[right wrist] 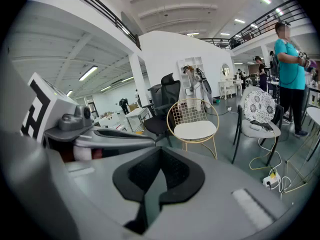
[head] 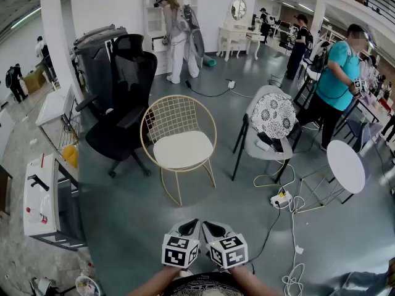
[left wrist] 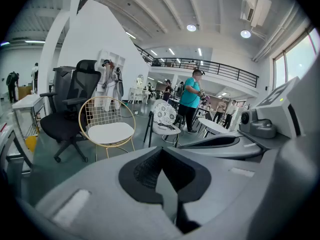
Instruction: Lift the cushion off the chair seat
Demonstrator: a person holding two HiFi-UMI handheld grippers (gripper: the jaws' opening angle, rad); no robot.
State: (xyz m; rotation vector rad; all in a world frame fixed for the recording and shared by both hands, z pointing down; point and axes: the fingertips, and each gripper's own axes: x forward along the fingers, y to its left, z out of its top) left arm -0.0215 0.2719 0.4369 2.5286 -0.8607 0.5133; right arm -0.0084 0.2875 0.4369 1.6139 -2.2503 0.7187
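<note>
Gold chair (head: 178, 112) bears cushion (head: 183, 149), office chair (head: 123, 113) seemingly touching; left gripper (head: 192, 223), right gripper (head: 208, 225) closed

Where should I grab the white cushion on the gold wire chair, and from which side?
Pinch the cushion at its front edge, coming from the front. It lies flat, and the gold wire backrest curves round its rear, leaving the front open.

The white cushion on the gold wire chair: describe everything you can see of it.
The cushion is a plain white rounded pad, smooth, fairly thin, soft-looking. It lies flat on the seat of the gold wire chair, filling it nearly to the rim, back edge at the wire backrest. Only the chair touches it; nothing lies on it, and it has not been lifted.
</note>
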